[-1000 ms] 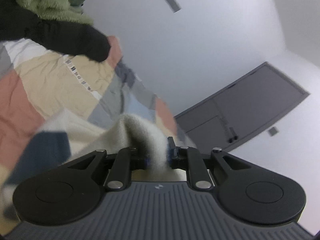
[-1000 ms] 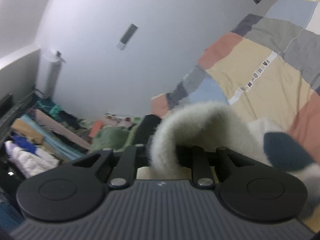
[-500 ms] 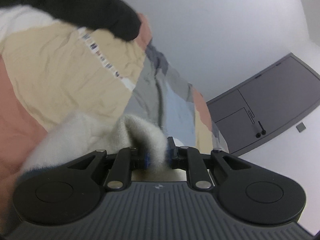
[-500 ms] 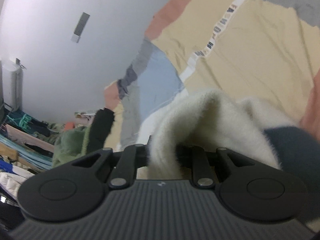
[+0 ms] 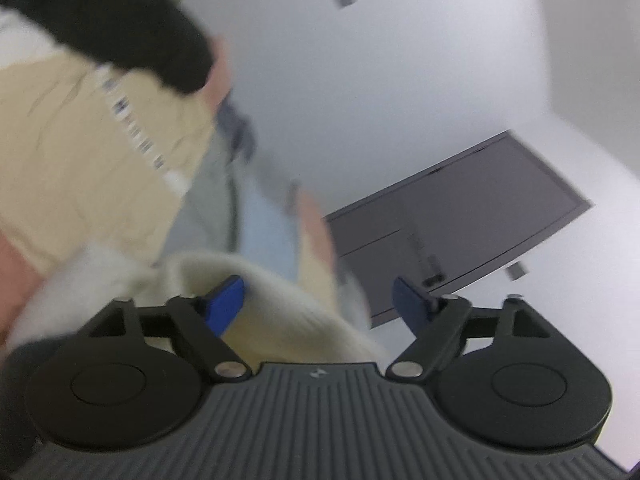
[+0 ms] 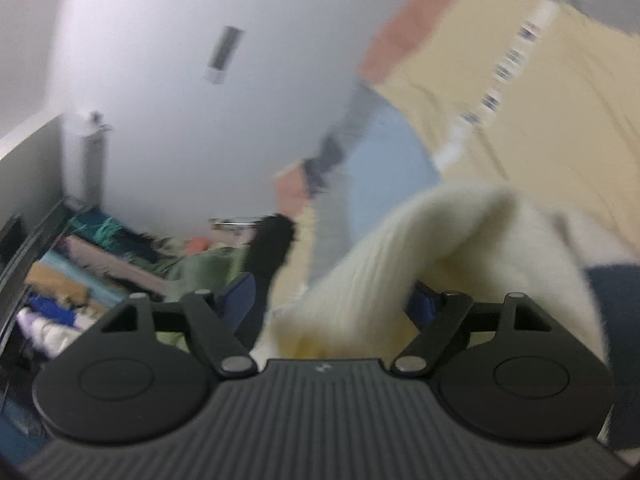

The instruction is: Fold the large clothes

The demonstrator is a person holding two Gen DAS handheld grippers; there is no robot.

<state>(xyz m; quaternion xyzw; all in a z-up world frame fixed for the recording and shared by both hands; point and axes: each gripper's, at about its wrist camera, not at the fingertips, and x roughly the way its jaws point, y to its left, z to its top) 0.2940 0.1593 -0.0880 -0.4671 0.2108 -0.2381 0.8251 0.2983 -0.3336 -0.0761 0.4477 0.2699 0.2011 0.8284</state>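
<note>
A cream knitted garment (image 5: 280, 312) with a navy patch (image 6: 616, 292) lies on the patchwork quilt (image 5: 80, 160). My left gripper (image 5: 318, 304) is opening. Its blue pads stand wide apart, and a fold of the cream knit rests loosely between them, against the left pad only. My right gripper (image 6: 332, 302) is opening too. The cream garment (image 6: 420, 240) humps up between its fingers and leans on the right pad, with the left pad bare. Neither pair of pads presses the cloth. Both views are blurred by motion.
The quilt (image 6: 540, 120) covers a bed. A black garment (image 5: 120, 28) lies at its far end, with a green one (image 6: 208, 264) beside it. A heap of clothes (image 6: 60, 280) fills the floor at the left. A grey door (image 5: 480, 220) stands in the white wall.
Both grippers were shut on folds of the cream garment and now stand wide open. Both have sunk toward the quilt, and the cloth now lies slack between the fingers.
</note>
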